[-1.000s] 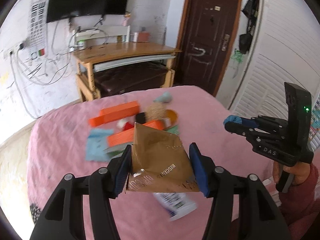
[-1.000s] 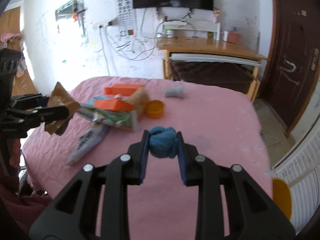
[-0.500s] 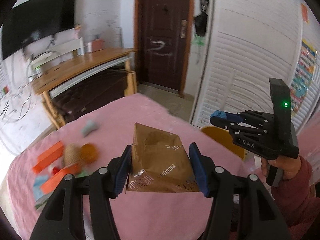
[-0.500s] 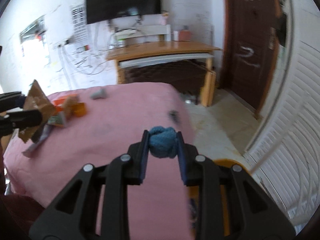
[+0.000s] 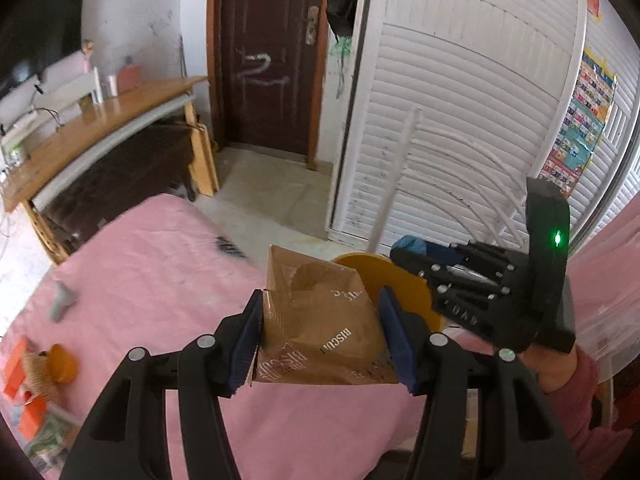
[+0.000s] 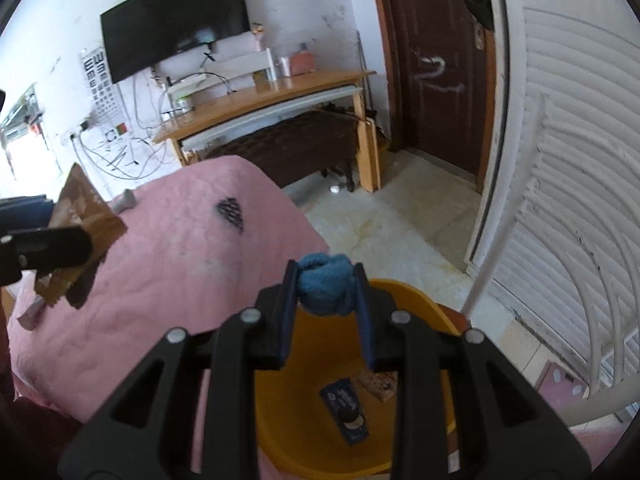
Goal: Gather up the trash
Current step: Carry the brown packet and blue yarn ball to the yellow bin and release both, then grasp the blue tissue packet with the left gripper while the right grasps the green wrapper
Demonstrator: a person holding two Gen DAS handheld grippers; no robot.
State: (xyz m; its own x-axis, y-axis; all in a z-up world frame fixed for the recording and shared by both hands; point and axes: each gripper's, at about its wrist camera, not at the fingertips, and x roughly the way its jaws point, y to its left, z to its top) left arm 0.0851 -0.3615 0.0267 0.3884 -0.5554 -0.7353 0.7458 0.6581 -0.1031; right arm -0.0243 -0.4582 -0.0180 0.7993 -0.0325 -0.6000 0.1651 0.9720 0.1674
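Observation:
My left gripper (image 5: 320, 332) is shut on a brown biscuit wrapper (image 5: 320, 328), held above the pink-covered table (image 5: 160, 264) near its edge. The right gripper (image 6: 326, 300) is shut on a blue knitted wad (image 6: 326, 290) and hangs over the open orange bin (image 6: 404, 292). Inside that bin lie a dark blue wrapper (image 6: 346, 410) and a brown crumbly piece (image 6: 380, 384). In the left wrist view the right gripper (image 5: 404, 250) sits to the right with the blue wad (image 5: 410, 245) at its tips, over the orange bin (image 5: 400, 284). The right wrist view shows the left gripper (image 6: 86, 240) with the wrapper (image 6: 86, 212) at far left.
More litter lies at the table's far left: orange boxes (image 5: 16, 364), an orange cup (image 5: 62, 364), a grey object (image 5: 60, 306). A dark patch (image 6: 232, 212) marks the cloth. A white louvered door (image 5: 460, 120), a white rack (image 6: 560, 292), a wooden desk (image 6: 260, 100) and a brown door (image 5: 268, 52) surround.
Both grippers have swung right, away from the litter pile toward the table's edge. The orange bin has come into view beneath the right gripper. Both grips are unchanged.

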